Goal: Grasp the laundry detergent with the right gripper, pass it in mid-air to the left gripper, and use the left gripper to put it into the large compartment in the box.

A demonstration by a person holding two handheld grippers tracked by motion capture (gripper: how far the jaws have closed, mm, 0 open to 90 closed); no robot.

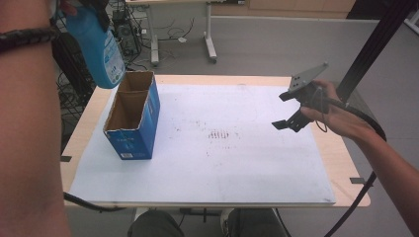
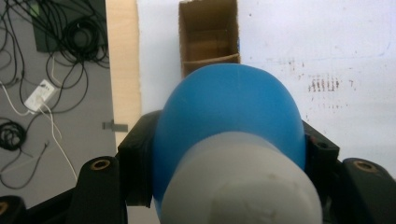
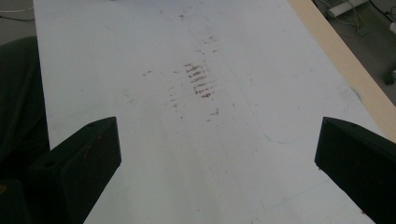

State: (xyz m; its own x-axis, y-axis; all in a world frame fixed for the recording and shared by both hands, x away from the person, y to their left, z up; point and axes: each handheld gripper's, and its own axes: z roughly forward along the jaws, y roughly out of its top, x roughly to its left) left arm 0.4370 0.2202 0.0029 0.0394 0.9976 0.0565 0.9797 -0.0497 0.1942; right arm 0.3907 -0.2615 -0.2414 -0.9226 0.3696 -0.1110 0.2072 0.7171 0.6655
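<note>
Blue bottle (image 1: pixel 101 49) hangs in the air at the far left of the high view, above and just behind the far end of the open cardboard box (image 1: pixel 132 116) that stands on the white mat (image 1: pixel 237 163). Its long axis runs steeply, leaning a little — the rounded bottom points down toward the box and slightly to the right, while the top end is up at the frame's corner, where the left gripper (image 1: pixel 94 7) has it. A label with printed markings covers the lower part of its side.

In the left gripper view the same bottle (image 2: pixel 229 112) is seen end-on: the pale cap end lies nearest the camera and the blue body points away, straight toward the box (image 2: pixel 208 39) below. The black jaws are pressed against the bottle's two sides, closed down on it. From this angle the box shows two compartments with a cardboard divider across it, and the bottle's far end overlaps the nearer one.

The right gripper (image 1: pixel 289 111) is held well apart from all this, above the right part of the mat, near the table's (image 1: pixel 341 153) wooden edge. Its jaws stand wide — in the right gripper view nothing lies between them but the stained white mat (image 3: pixel 201 140).
</note>
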